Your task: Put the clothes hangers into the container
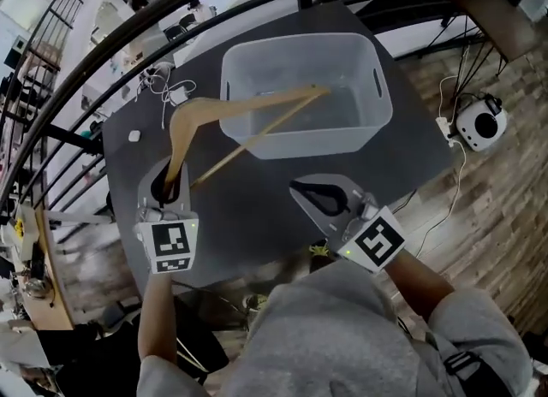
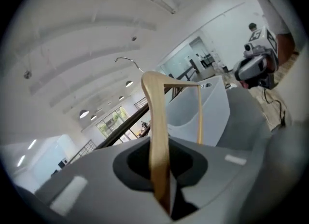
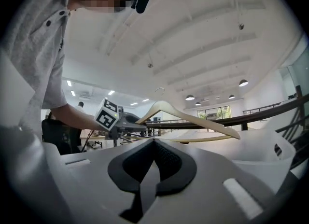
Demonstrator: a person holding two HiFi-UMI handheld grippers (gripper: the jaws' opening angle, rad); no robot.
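The left gripper (image 1: 171,177) pinches a wooden hanger (image 1: 248,103) between its fingers, which close on the end of 1 shoulder arm; the left gripper view shows the wood running straight up from between them. The hanger reaches away from the gripper and across the near-left rim of the container (image 1: 308,140), a translucent tub on the far part of the dark worktop (image 1: 257,216). The far tip, where the other shoulder arm and the bottom bar meet, lies over the tub's inside. Whether the wood touches the rim cannot be told. In the left gripper view a thin metal hook (image 2: 128,62) sticks out from the hanger's bend.

The right gripper (image 1: 300,188) is just in front of the tub, well apart from the hanger, with its fingers pressed together and nothing between them.

White cables (image 1: 163,87) lie on the worktop's far-left corner, and a round white device (image 1: 479,121) sits on the wooden floor at the right
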